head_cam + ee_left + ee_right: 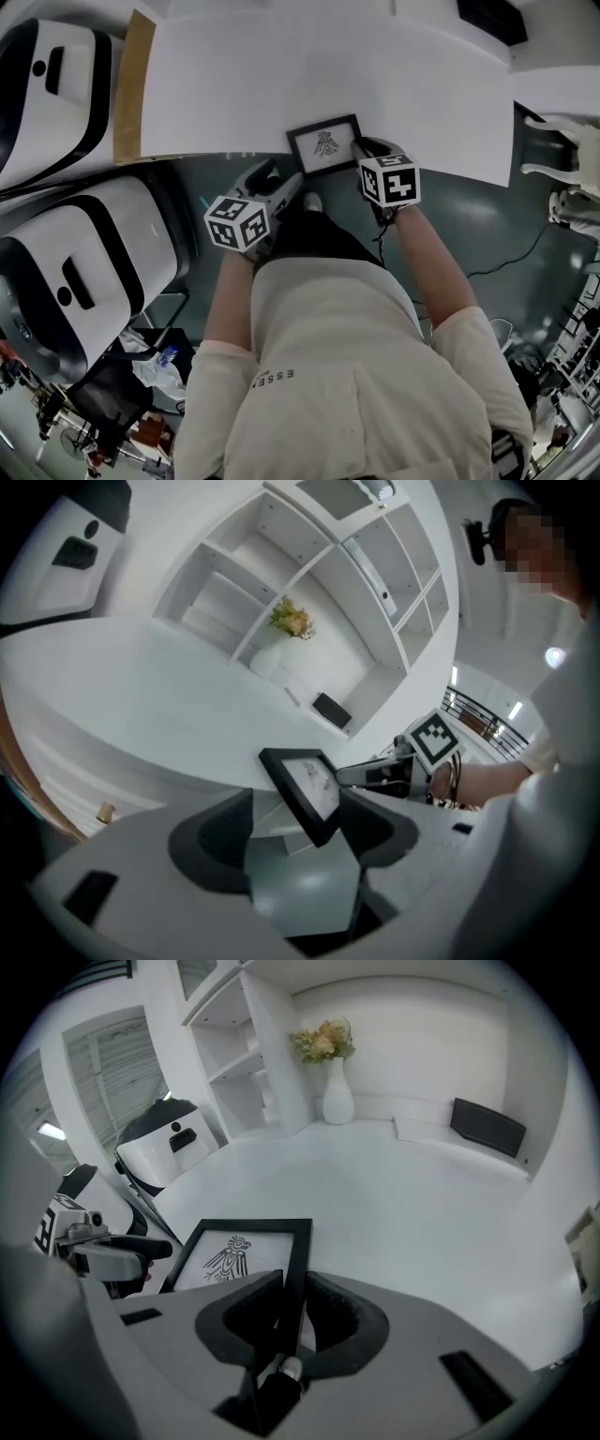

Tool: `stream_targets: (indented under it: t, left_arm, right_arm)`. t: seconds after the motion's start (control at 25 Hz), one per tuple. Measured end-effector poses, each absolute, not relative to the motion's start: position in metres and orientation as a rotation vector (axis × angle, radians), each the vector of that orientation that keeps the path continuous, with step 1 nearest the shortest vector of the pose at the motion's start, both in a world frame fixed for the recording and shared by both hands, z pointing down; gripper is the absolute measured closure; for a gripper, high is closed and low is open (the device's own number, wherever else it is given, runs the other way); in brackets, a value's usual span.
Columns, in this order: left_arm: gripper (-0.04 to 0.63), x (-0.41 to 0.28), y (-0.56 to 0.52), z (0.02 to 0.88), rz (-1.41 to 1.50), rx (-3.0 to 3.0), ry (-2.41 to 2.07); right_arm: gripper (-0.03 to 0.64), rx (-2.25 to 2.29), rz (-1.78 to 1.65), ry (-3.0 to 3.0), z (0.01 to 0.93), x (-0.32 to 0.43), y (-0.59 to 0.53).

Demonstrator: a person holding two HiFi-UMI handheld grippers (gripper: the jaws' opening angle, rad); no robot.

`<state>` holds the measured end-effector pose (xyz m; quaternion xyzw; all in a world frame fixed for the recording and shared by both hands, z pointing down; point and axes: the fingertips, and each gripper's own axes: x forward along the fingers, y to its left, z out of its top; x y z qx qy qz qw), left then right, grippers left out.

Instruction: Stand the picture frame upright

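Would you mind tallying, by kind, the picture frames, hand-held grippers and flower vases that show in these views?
Picture frame: 1
Hand-held gripper: 2 (left hand-held gripper, right hand-held gripper)
Vase of flowers: 1
Total: 4

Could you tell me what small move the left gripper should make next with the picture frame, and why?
Probably ease the left gripper forward and close it on the picture frame's near corner. The right gripper alone clamps one side edge, the frame sits tilted at the table's near edge, and the left jaws stand wide apart with that corner between them, not pressing it.
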<state>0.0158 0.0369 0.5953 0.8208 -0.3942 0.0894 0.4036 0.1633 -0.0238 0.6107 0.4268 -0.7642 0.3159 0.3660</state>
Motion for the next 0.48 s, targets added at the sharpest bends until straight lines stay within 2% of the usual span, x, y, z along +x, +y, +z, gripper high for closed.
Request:
stream_targets:
  t: [0.2,0.36,0.48]
  left_arm:
    - [0.318,0.025,0.030,0.606,0.106,1.931,-0.935]
    - [0.371,0.033,0.025,0.618,-0.003,1.781,-0.856]
    - [0.373,0.045,0.022,0.615,-0.091,1.722,-0.763]
  right_arm:
    - [0.529,1.090,0.798,-1.988,0.610,0.164,-0.024]
    - [0.529,1.091,0.818,-2.009,0.610,0.164,-0.025]
    - [0.529,1.094,0.813,-2.008,0.610,0.164,-0.025]
